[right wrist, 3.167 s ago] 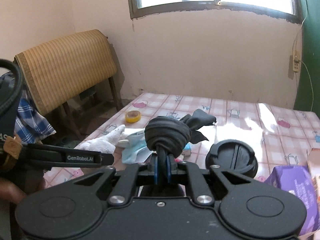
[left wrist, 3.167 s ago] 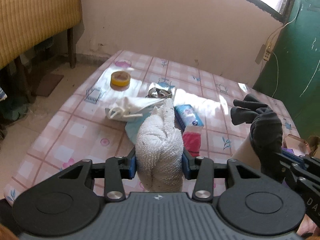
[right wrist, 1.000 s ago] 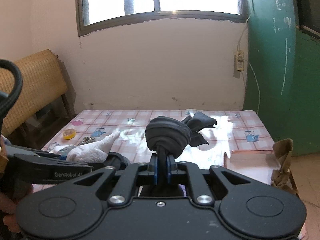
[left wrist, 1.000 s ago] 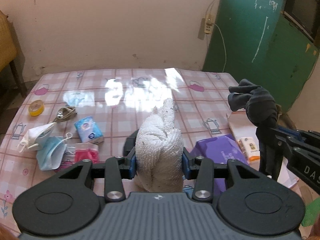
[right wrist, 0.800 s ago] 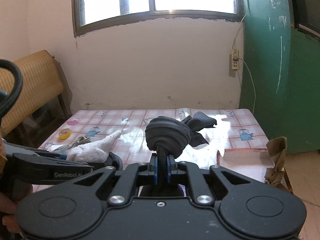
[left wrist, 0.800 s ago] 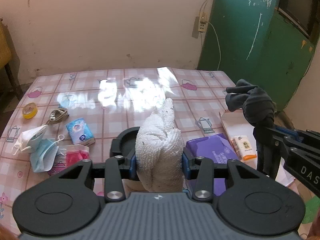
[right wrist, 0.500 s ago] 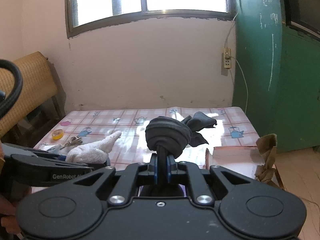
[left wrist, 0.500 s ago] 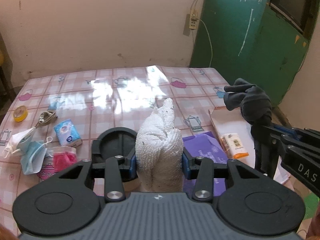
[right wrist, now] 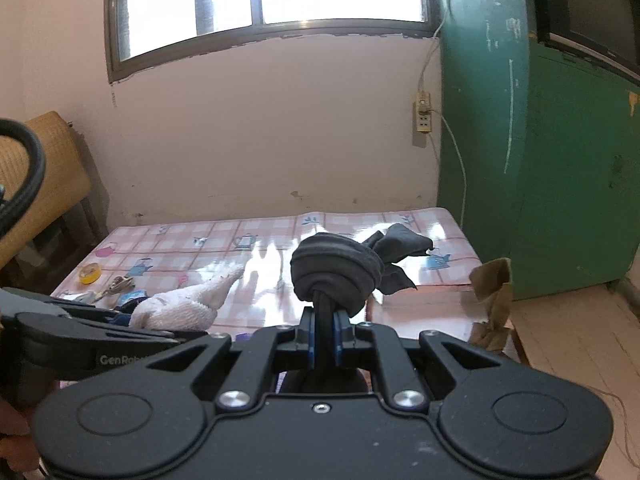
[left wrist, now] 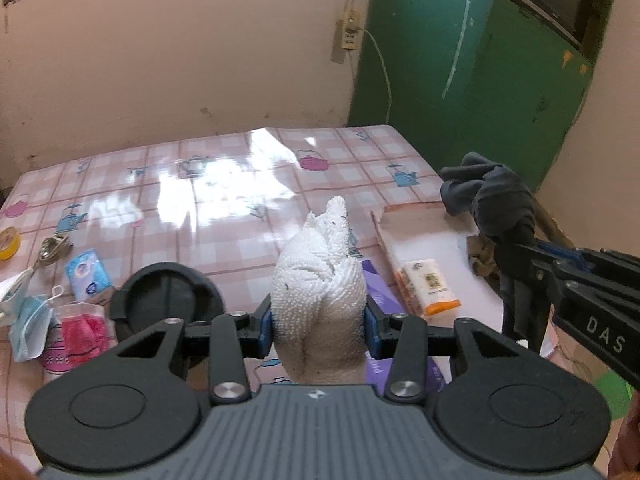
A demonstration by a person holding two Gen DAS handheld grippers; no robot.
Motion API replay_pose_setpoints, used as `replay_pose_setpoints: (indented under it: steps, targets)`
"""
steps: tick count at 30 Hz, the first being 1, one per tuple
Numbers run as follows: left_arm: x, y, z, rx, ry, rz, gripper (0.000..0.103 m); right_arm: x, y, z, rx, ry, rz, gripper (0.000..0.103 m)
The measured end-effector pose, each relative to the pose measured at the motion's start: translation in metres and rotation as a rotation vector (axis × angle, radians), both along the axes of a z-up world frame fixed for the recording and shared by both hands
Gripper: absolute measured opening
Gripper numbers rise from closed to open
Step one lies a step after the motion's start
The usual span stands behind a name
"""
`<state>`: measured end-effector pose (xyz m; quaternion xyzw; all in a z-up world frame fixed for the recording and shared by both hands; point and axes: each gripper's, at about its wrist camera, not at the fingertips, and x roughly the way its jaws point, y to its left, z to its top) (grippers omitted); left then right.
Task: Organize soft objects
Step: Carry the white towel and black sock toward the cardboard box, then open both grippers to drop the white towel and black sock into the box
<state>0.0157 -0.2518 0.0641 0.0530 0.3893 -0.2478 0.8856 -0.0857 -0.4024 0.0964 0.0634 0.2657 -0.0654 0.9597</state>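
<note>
Both claws have swung from the clutter toward the cardboard box (left wrist: 424, 240): left claw (left wrist: 319, 322) clamped on the white towel (left wrist: 320, 280), right claw (right wrist: 325, 338) clamped on the dark sock (right wrist: 336, 272), likely drop-off next.

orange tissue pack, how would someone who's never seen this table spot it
Look at the pink checked table, then its right edge, where an open cardboard box sits. The orange tissue pack lies inside it, white on top with an orange end, unlike the purple pack beside it.
</note>
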Motion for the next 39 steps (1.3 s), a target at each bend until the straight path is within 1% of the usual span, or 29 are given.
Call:
replay_pose_setpoints:
  steps: [12,24,32,39]
  targets:
    - [-0.009,-0.035,-0.008,0.005,0.008,-0.072,0.044,-0.014,-0.040,-0.008,-0.008,0.019,-0.058,0.011]
    - [-0.013,-0.074,-0.024,-0.012,0.054,-0.152,0.044,-0.020,-0.080,-0.019,-0.033,0.055,-0.101,0.011]
    - [-0.012,-0.102,-0.039,-0.032,0.098,-0.203,0.044,-0.010,-0.106,-0.033,-0.017,0.083,-0.101,0.011]
    - [-0.009,-0.120,-0.052,-0.044,0.137,-0.230,0.044,0.015,-0.120,-0.044,-0.020,0.116,-0.075,0.011]
